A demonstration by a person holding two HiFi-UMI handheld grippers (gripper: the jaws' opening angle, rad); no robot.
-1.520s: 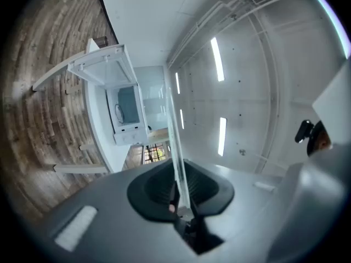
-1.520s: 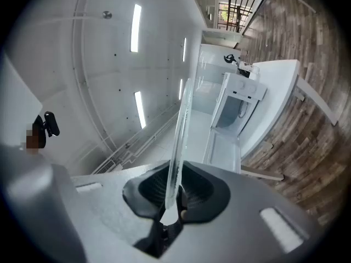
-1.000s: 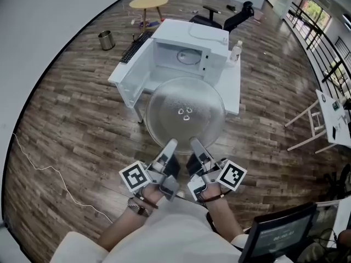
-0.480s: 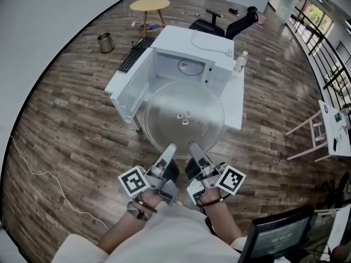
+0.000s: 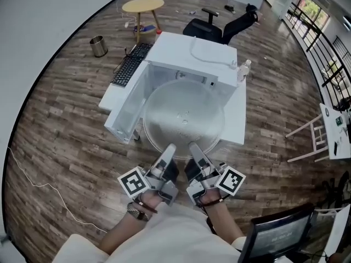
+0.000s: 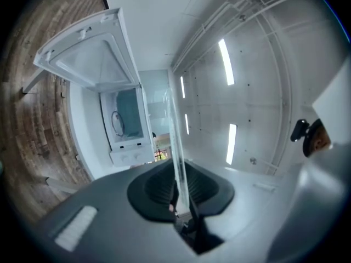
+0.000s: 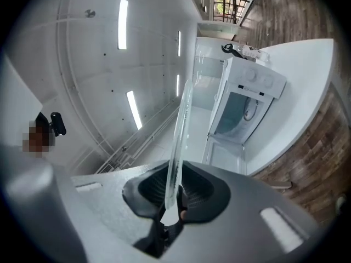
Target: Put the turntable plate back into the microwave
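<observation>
A round clear glass turntable plate (image 5: 184,116) is held level in front of the white microwave (image 5: 189,59), whose door (image 5: 127,109) hangs open to the left. My left gripper (image 5: 171,147) and right gripper (image 5: 192,146) are both shut on the plate's near rim, side by side. In the left gripper view the plate (image 6: 176,158) shows edge-on between the jaws, with the open door (image 6: 93,53) beyond. In the right gripper view the plate's edge (image 7: 178,147) runs up from the jaws toward the microwave front (image 7: 241,106). The plate hides the microwave's cavity from the head view.
The microwave stands on a white table (image 5: 235,119) with a black keyboard (image 5: 127,64) at its left and a bottle (image 5: 242,70) at its right. Beyond are a black office chair (image 5: 219,26), a round wooden table (image 5: 142,5) and a metal bin (image 5: 98,45). A monitor (image 5: 274,237) is near right.
Both grippers have carried the plate forward toward the microwave; the plate now covers the cavity opening that showed before. The grips have not changed.
</observation>
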